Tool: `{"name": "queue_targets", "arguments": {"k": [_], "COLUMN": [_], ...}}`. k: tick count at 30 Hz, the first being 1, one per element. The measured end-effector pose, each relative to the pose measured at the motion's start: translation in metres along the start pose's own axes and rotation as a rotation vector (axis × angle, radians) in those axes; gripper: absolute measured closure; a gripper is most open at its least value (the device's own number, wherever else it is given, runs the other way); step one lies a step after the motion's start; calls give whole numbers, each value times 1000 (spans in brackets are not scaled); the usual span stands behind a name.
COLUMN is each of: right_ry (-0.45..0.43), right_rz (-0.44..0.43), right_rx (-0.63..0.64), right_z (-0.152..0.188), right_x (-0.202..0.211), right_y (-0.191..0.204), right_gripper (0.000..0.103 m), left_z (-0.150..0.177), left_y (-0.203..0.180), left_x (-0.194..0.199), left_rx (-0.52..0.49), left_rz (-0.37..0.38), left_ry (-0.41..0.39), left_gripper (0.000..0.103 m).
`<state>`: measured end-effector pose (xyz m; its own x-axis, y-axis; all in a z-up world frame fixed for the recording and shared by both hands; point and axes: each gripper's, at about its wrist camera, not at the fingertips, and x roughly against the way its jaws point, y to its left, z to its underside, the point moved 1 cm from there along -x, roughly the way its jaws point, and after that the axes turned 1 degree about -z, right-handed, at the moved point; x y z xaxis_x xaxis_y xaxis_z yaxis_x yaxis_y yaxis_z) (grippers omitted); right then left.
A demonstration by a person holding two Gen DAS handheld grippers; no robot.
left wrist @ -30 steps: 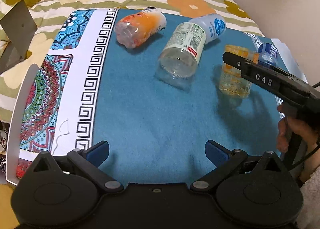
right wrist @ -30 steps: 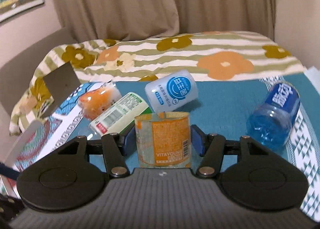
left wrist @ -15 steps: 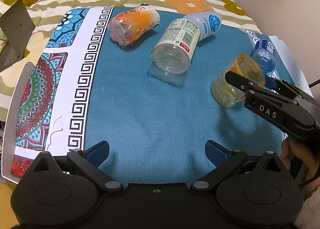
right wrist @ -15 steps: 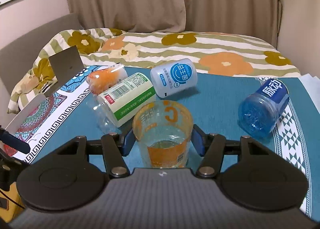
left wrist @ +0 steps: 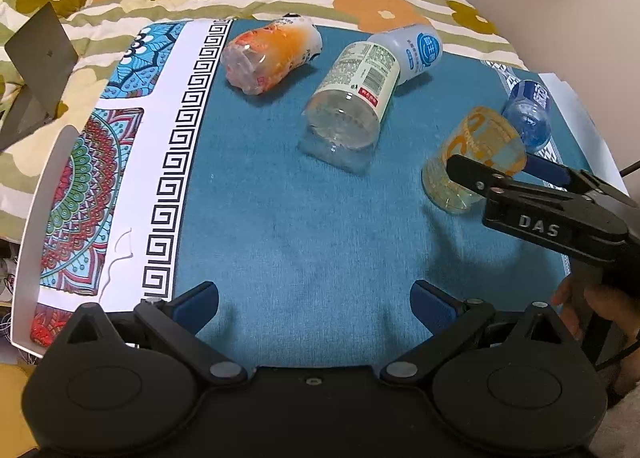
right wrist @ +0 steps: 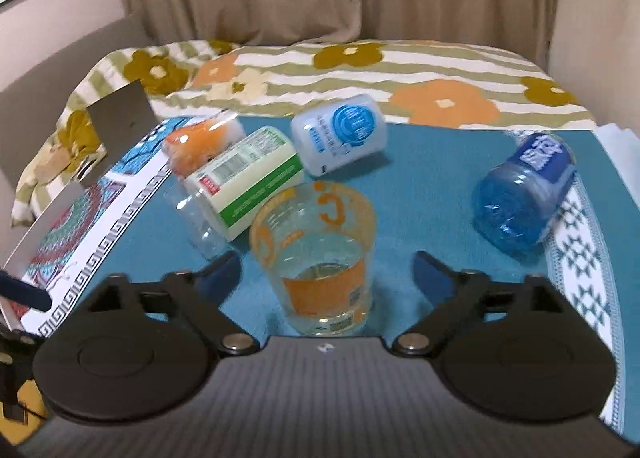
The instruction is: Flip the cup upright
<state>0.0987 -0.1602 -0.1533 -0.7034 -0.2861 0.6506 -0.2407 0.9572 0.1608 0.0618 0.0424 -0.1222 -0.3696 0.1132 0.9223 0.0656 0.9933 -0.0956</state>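
Now the right gripper (right wrist: 326, 270) is standing spread wide around the orange-printed cup (right wrist: 316, 258), which is sitting mouth-up on the blue cloth (left wrist: 300, 226), seemingly released, though blur is hiding any contact. Backing straight out is avoiding a knock. The left gripper (left wrist: 314, 298) is hanging open, empty.

The clear plastic cup with orange printed bands (right wrist: 316, 254) stands mouth-up on the teal cloth in front of me, between my spread right tongs (right wrist: 326, 270), neither blue pad touching it; its base rests on the cloth.
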Motion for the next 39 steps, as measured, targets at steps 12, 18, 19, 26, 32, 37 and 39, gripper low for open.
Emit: {"name": "queue_targets", "arguments": {"k": [12, 18, 19, 26, 32, 37, 39], "right_ry": [77, 148, 161, 211, 218, 216, 214], "right_rz": [23, 105, 124, 205, 219, 228, 229], "right_rx": [-36, -60, -64, -80, -93, -101, -106], "right_z": [-50, -54, -53, -31, -17, -13, -12], "right_x": [86, 127, 132, 156, 166, 170, 171], "right_y": [3, -5, -7, -16, -13, -11, -11], "right_gripper": [0, 0, 0, 0, 0, 0, 0], "left_z": [1, 4, 5, 14, 24, 26, 27], "left_y": [-21, -32, -33, -36, -40, -44, -44], "left_x": [65, 98, 101, 110, 114, 117, 119], "left_rx": [-16, -38, -37, -35, -44, -66, -70], "left_rz": [-60, -116, -119, -109, -100, -108, -108], "left_ry": [-145, -257, -269, -297, -322, -342, -346], "left_gripper": [0, 0, 0, 0, 0, 0, 0]}}
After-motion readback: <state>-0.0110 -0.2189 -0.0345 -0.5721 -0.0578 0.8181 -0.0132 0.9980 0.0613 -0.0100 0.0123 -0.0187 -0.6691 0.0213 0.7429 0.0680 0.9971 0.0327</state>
